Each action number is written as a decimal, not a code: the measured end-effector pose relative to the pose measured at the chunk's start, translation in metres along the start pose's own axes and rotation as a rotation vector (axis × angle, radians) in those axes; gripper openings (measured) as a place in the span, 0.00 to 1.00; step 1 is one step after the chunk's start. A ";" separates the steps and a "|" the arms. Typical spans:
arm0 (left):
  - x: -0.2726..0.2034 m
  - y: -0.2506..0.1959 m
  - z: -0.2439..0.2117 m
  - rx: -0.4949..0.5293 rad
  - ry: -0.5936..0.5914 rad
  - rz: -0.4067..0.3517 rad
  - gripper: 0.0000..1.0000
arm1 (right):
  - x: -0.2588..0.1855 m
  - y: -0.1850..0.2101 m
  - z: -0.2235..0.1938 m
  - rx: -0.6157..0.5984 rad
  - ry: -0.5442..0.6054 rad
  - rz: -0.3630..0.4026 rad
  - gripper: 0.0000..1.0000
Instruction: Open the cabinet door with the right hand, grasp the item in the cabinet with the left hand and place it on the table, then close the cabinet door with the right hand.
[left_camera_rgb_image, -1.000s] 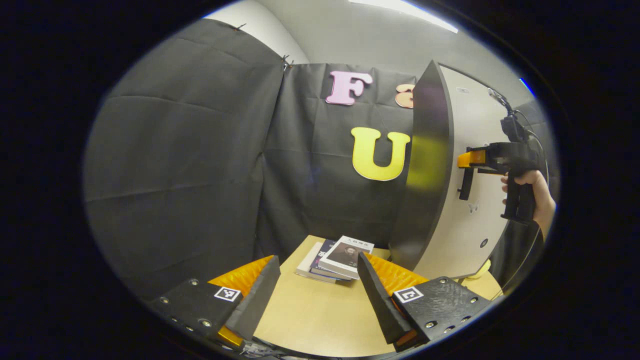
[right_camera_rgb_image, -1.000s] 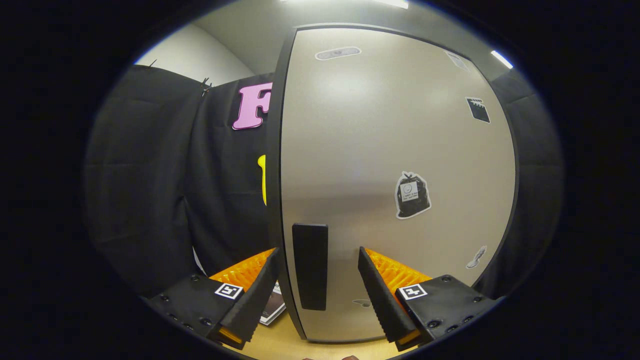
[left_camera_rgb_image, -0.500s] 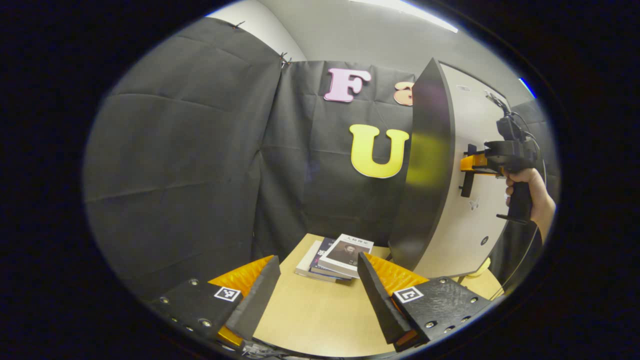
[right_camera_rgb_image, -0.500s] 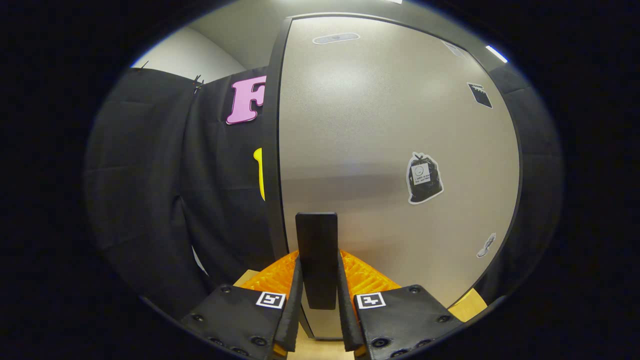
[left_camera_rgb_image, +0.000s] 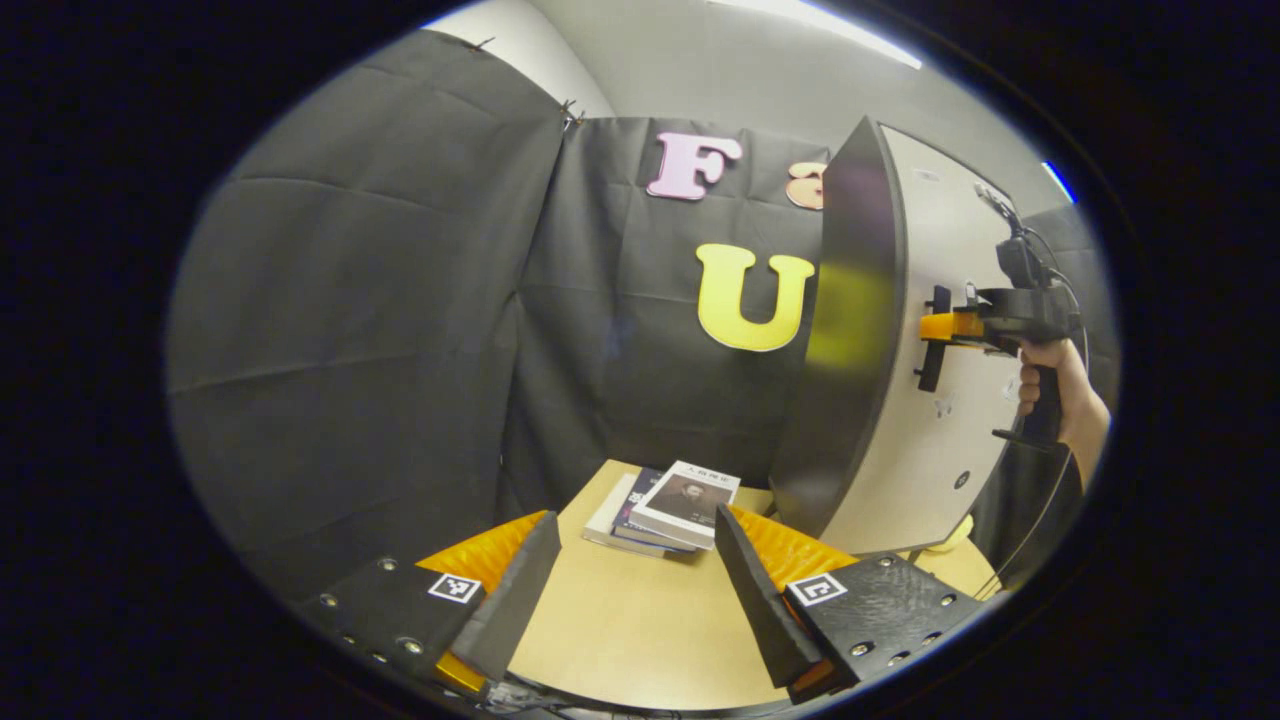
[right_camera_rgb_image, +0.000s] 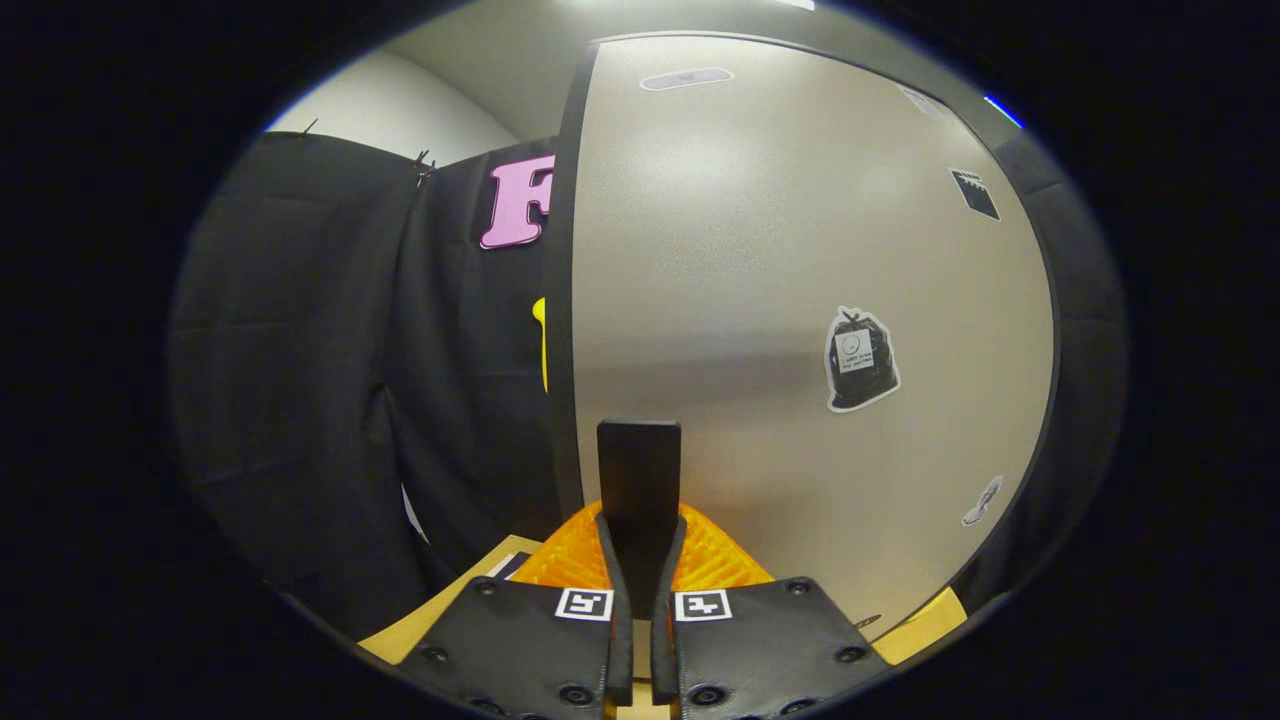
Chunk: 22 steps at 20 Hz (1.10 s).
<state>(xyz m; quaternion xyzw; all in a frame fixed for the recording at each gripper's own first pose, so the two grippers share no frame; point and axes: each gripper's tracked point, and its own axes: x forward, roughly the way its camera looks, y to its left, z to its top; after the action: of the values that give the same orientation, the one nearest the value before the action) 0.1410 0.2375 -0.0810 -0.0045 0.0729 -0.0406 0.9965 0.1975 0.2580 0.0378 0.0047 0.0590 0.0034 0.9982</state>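
Observation:
A tall cabinet with a pale grey door (right_camera_rgb_image: 800, 250) and dark side (left_camera_rgb_image: 845, 330) stands on the wooden table (left_camera_rgb_image: 630, 630). The door looks flush with the cabinet's edge. In the right gripper view my right gripper (right_camera_rgb_image: 640, 590) is shut on the door's black vertical handle (right_camera_rgb_image: 638, 480). In the left gripper view that same gripper (left_camera_rgb_image: 950, 326) is held by a hand (left_camera_rgb_image: 1065, 400) and clamps the handle (left_camera_rgb_image: 932, 340). My left gripper (left_camera_rgb_image: 630, 580) hovers open above the table with nothing between its fingers. The cabinet's inside is hidden.
A small stack of books (left_camera_rgb_image: 670, 505) lies on the table beside the cabinet's dark side. Black cloth hangs behind and to the left. A yellow object (left_camera_rgb_image: 945, 545) peeks out at the cabinet's foot on the right.
My right gripper went from open around the handle to shut on it and moved closer to the door. The left gripper stayed nearly still.

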 end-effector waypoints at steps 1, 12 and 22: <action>0.000 -0.003 -0.002 0.000 0.000 -0.006 0.95 | -0.002 0.001 0.000 -0.002 -0.002 0.006 0.09; -0.014 -0.051 0.002 -0.030 -0.014 -0.002 0.92 | -0.054 0.000 -0.009 -0.009 0.006 0.183 0.08; -0.080 -0.124 -0.002 -0.007 -0.039 0.067 0.92 | -0.122 -0.018 -0.010 -0.008 0.014 0.380 0.08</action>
<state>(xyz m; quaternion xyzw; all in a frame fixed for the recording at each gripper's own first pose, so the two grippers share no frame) 0.0516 0.1201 -0.0697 -0.0065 0.0538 -0.0067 0.9985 0.0753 0.2394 0.0418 0.0117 0.0642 0.1921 0.9792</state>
